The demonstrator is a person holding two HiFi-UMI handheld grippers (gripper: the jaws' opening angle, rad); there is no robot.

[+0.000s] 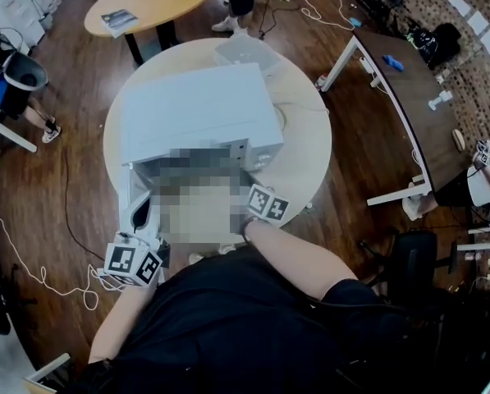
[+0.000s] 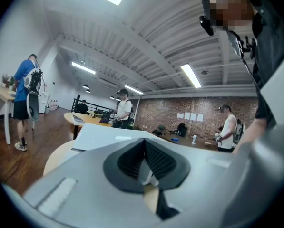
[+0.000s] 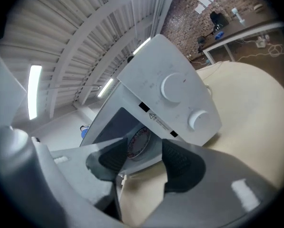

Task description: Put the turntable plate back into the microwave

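The left gripper [image 2: 144,142] has its black fingers [image 2: 127,159] squeezed tight together, and there is nothing between them. Just past those fingers is a flat white side of the microwave [image 2: 106,134], and below it, to the left of the fingers, is the edge of the round cream tabletop [image 2: 56,155]. The right gripper [image 3: 146,153] has its fingers [image 3: 181,164] spread apart, and they hold nothing. Right under these fingers is more of the cream tabletop. Straight ahead of them, a little way off, the microwave stands with its front open. The turntable plate [image 3: 138,142] is inside the dark hole of the microwave. It shows in the gap between the two right fingers, but it is past them and they do not touch it. Up and to the right of the right fingers are the two round white knobs [image 3: 173,86] on the front of the microwave. Far beyond the left fingers is a big room with a wooden floor [image 2: 8,158], a brick wall [image 2: 189,118] and a few people standing. One person in a blue top [image 2: 24,87] stands far off to the left of those fingers.
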